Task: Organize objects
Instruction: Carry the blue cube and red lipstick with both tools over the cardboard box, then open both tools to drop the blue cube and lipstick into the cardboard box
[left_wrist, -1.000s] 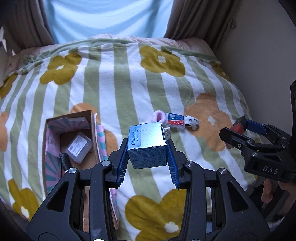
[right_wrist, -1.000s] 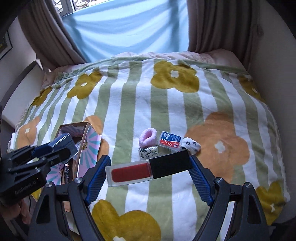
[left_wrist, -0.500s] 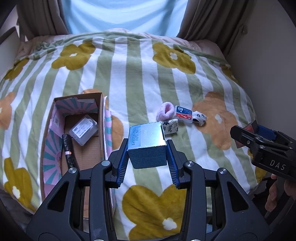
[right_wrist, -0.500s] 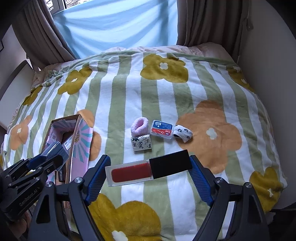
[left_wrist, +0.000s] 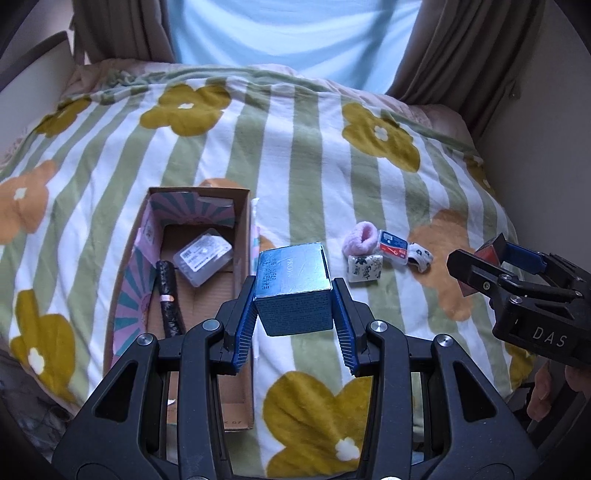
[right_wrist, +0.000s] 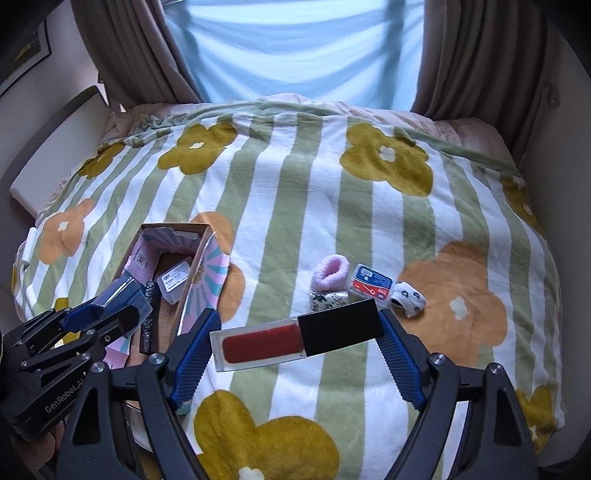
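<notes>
You're holding the blue carton (left_wrist: 293, 288) clamped in the left gripper (left_wrist: 294, 317), hovering just right of the open cardboard box (left_wrist: 242, 236); the left hand is nearer. Right gripper (right_wrist: 295, 345) is pinching the red lip-gloss tube (right_wrist: 295, 339) endwise, long axis crosswise. Box depth is probably enough; unclear.
</notes>
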